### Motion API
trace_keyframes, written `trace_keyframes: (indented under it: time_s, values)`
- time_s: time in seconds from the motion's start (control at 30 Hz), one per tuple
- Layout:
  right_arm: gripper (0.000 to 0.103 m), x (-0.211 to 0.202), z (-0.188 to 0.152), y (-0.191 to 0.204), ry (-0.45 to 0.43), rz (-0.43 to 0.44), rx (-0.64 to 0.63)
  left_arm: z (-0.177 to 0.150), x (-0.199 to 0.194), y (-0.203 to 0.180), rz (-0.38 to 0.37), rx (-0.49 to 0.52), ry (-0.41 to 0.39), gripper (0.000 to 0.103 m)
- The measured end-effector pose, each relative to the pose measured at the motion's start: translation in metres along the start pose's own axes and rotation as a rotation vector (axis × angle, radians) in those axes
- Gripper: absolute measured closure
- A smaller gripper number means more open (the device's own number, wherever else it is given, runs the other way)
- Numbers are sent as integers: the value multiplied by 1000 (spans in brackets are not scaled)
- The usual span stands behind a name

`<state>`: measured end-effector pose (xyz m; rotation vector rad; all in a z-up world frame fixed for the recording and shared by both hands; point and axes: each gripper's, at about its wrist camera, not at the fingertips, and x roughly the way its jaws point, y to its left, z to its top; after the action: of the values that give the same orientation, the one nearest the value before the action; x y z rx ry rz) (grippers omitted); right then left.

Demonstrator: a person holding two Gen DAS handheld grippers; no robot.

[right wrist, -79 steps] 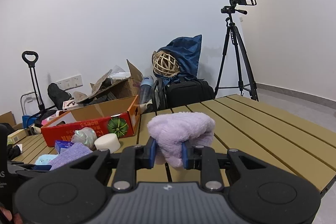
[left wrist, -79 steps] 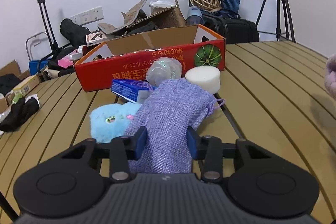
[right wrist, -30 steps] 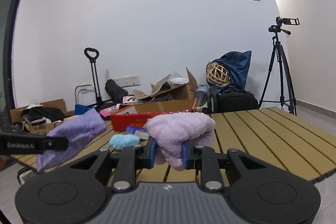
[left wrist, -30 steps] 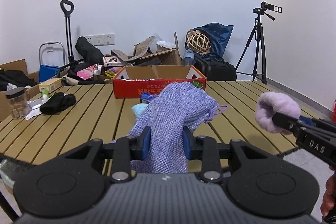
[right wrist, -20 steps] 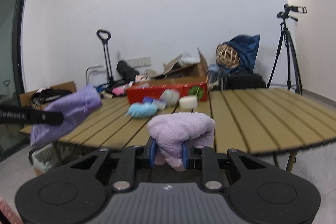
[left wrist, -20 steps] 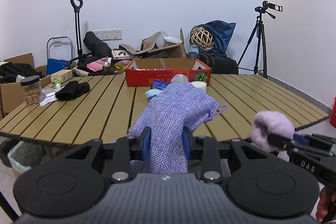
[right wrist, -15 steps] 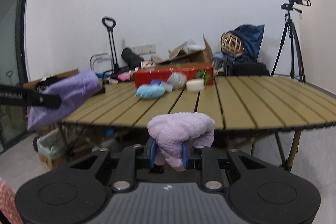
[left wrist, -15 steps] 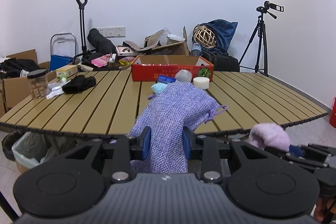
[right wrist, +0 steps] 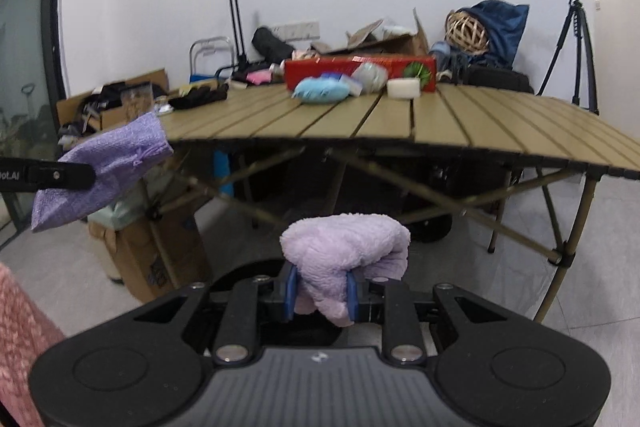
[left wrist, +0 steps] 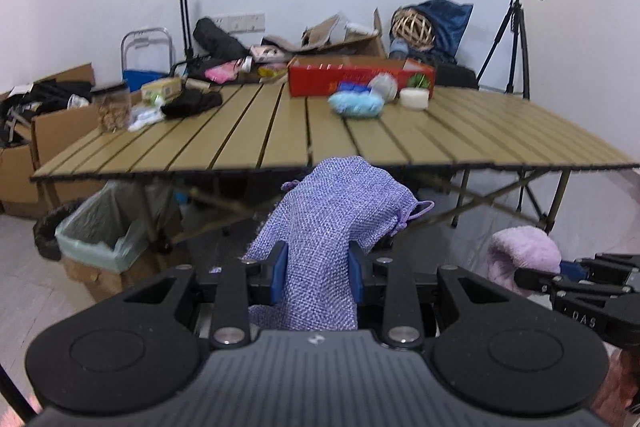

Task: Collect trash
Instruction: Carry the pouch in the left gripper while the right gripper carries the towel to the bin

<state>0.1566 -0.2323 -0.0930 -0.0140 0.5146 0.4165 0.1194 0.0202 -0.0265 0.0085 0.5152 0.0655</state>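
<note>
Nearest in the left wrist view, the left gripper is clamped on a lilac woven drawstring pouch, the cloth pinched between its blue pads and standing up out of them. Off to its right, the right gripper pinches a fluffy pale-purple cloth bundle — its pads pressed into the lower fold, the bulk resting above.

Both held pieces sit off the near edge of the slatted tan folding table and below its top. What the next move turns on is the cardboard box lined with a pale green bag, standing on the floor under the table's left corner: it lies ahead and to the left of both grippers, and the left gripper is the nearer. It is probably the trash bin, though blur leaves that uncertain.

Further back on the table remain a light-blue plush toy, a white round block and a red cardboard box.
</note>
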Motion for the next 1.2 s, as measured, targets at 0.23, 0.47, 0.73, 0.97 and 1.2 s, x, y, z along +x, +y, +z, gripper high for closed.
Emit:
trace_keyframes:
  time_s: [0.23,0.47,0.73,0.97,1.2]
  values:
    - [80,7,-20,18,94,12,-35,-36,1,12,15,10,70,72]
    - [80,22,-28,27,165,24,-61,-50,14,17,23,-4,114,72]
    - [80,50,-27,37,204,57,-98,-53,33,26,41,-30,134,72]
    - [80,86,-22,43,222,74,-134,-50,46,31,55,-26,131,72]
    - [80,124,-21,50,238,89,-178,-44,61,32,74,-27,138,72]
